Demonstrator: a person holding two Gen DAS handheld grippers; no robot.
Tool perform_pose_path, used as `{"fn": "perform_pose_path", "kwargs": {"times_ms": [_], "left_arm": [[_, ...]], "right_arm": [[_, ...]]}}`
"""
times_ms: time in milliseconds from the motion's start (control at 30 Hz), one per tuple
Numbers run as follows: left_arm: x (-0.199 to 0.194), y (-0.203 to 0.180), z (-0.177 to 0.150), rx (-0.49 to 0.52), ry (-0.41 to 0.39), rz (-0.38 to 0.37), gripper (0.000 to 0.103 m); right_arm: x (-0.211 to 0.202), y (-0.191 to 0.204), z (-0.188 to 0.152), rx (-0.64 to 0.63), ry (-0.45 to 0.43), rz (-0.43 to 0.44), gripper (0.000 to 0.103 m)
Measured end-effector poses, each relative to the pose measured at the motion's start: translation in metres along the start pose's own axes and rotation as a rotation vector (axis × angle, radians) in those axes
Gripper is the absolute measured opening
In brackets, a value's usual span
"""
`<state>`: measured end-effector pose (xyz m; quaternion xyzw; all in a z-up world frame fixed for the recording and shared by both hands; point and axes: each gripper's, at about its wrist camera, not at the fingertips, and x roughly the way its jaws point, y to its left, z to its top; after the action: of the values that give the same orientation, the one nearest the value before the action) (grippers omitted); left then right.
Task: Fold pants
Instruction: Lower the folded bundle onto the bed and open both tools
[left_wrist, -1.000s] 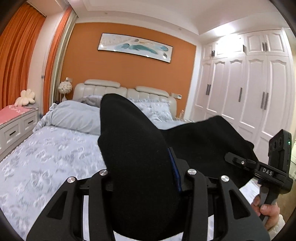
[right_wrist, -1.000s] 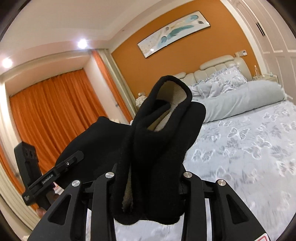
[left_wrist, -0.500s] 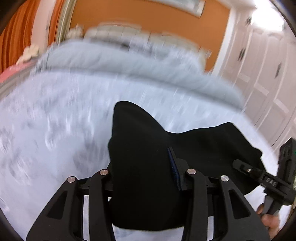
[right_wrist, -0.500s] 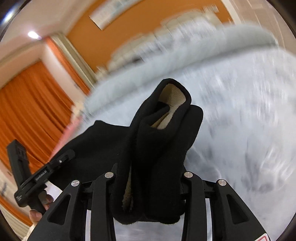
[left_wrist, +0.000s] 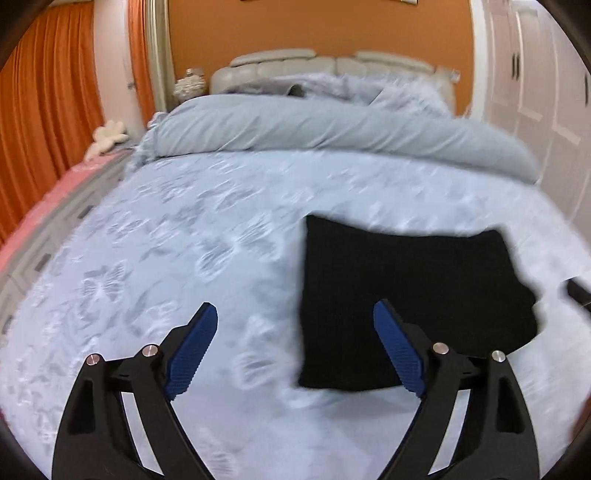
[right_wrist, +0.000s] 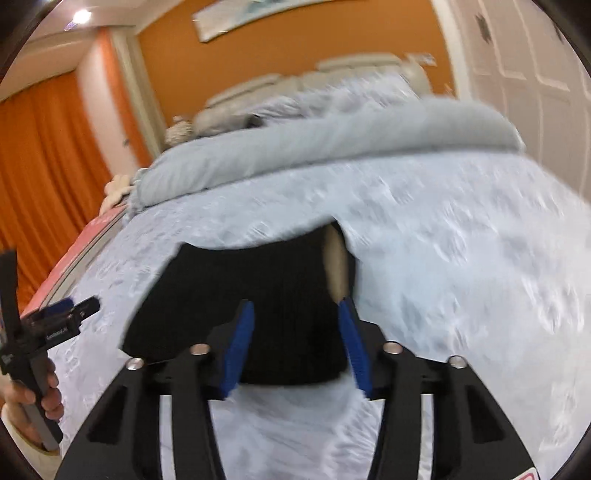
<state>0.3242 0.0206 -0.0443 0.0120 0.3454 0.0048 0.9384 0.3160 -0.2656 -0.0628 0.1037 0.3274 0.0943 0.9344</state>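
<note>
**A:** Left wrist view first. How do the jaws stand?

**B:** The left gripper (left_wrist: 295, 305) has just been opening and is now spread wide (both blue pads bare), with nothing between them.

**A:** And the pants?

**B:** The pants (left_wrist: 406, 288) lie flat on the sheet (left_wrist: 166, 240), a folded black block well on the near side of the duvet (left_wrist: 332, 125) and below its right half.

**A:** Right wrist view?

**B:** The right gripper (right_wrist: 296, 305) has just been closing a little, leaving a narrow gap. The pants' near edge shows between the pads, but the blue faces look uncovered, so there is no grip. A cream lining (right_wrist: 334, 266) shows at the pants' corner nearest the duvet.

**A:** Anything else?

**B:** A hand (right_wrist: 29, 402) at the left edge, far from the duvet, holding the other gripper (blurred).
</note>
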Motion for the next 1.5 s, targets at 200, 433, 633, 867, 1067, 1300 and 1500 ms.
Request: {"fn": "perform_pose_path", "kwargs": {"times_ms": [200,433,633,867,1067,1300,1500], "left_arm": [[0.066,-0.048,0.0,0.104,0.11,0.064,0.094],[0.11,-0.049,-0.024,0.092,0.199,0.058,0.092],[0.101,-0.055,-0.027,0.105,0.189,0.066,0.092],[0.047,-0.055,-0.04,0.111,0.158,0.052,0.092],[0.006,-0.05,-0.057,0.087,0.167,0.035,0.092],[-0.036,-0.048,-0.074,0.108,0.16,0.045,0.092],[-0.052,-0.043,-0.085,0.095,0.163,0.03,0.092]], "right_arm": [[0.106,-0.034,-0.009,0.0,0.233,-0.19,0.019],[0.078,-0.017,-0.007,-0.043,0.16,-0.168,0.028],[0.076,-0.037,-0.019,0.038,0.182,-0.196,0.028],[0.014,-0.006,-0.039,0.026,0.164,-0.167,0.029],[-0.008,0.013,-0.08,0.012,0.195,-0.179,0.029],[-0.027,0.026,-0.111,0.037,0.232,-0.159,0.029],[-0.035,0.03,-0.128,0.067,0.246,-0.164,0.029]]}}
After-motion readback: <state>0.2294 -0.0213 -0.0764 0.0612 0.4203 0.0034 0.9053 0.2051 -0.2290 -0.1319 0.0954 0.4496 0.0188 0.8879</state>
